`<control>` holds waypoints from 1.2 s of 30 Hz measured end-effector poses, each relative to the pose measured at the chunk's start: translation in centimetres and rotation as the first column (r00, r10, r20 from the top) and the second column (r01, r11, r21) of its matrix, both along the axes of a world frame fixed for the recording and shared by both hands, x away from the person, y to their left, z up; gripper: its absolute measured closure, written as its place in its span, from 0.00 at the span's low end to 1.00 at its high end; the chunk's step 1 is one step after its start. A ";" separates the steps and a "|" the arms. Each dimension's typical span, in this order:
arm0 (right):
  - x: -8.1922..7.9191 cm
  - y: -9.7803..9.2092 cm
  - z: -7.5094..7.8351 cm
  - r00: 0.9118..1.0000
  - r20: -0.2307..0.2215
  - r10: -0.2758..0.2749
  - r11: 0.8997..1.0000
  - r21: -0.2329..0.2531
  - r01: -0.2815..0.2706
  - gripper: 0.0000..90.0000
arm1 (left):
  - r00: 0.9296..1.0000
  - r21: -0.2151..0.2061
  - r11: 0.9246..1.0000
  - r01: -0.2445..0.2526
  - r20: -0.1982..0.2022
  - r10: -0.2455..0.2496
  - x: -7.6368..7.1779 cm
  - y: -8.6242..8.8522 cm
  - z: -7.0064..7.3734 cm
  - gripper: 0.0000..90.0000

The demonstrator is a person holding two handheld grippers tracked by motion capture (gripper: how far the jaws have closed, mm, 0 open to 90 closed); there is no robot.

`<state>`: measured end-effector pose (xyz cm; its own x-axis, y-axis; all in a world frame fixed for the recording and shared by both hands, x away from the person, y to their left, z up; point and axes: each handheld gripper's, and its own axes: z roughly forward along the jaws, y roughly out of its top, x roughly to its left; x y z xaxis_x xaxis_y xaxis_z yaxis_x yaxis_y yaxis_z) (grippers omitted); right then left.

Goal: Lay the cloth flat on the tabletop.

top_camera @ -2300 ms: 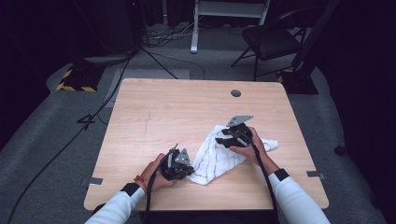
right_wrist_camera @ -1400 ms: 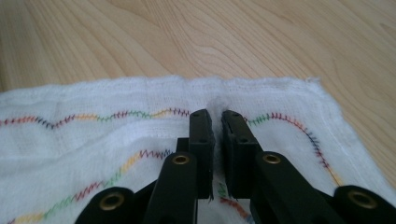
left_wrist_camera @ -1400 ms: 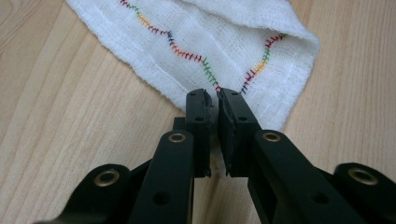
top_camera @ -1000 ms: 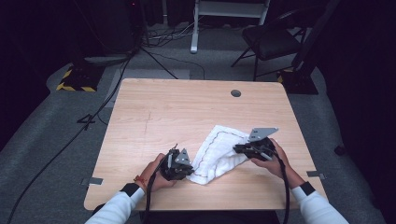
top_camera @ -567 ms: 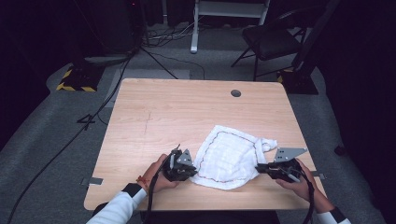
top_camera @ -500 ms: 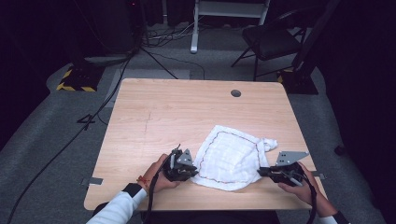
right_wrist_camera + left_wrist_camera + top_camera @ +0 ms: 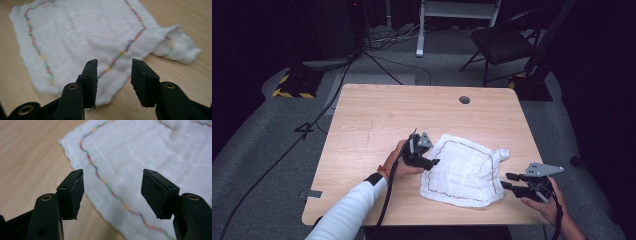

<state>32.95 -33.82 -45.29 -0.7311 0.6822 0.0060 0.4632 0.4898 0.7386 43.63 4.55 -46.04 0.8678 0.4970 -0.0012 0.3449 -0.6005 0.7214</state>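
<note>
Cloth [image 7: 467,169] lies spread on the desk [image 7: 377,115]; both grippers, left [image 7: 424,160] and right [image 7: 510,181], gape empty. Its bunched corner (beyond the right fingers [image 7: 90,75]) could stay folded if missed.

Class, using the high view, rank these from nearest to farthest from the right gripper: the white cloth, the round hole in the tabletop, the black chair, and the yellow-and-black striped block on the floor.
From the right gripper:
1. White cloth, just to its left on the table.
2. Round hole, near the table's far edge.
3. Black chair, on the floor beyond the table.
4. Striped block, on the floor off the far left corner.
</note>
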 end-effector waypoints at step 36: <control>13.0 0.7 -1.7 0.975 0.026 -0.221 0.972 -0.081 0.222 0.89 | 0.997 -0.010 0.998 -0.056 -0.047 0.056 7.8 -3.4 -2.5 0.95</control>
<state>45.99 -33.12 -47.02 -0.5610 0.8250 -0.0683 0.5552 0.4362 0.7082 51.43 1.11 -48.56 0.8373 0.5447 -0.0474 0.4117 -0.5711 0.7102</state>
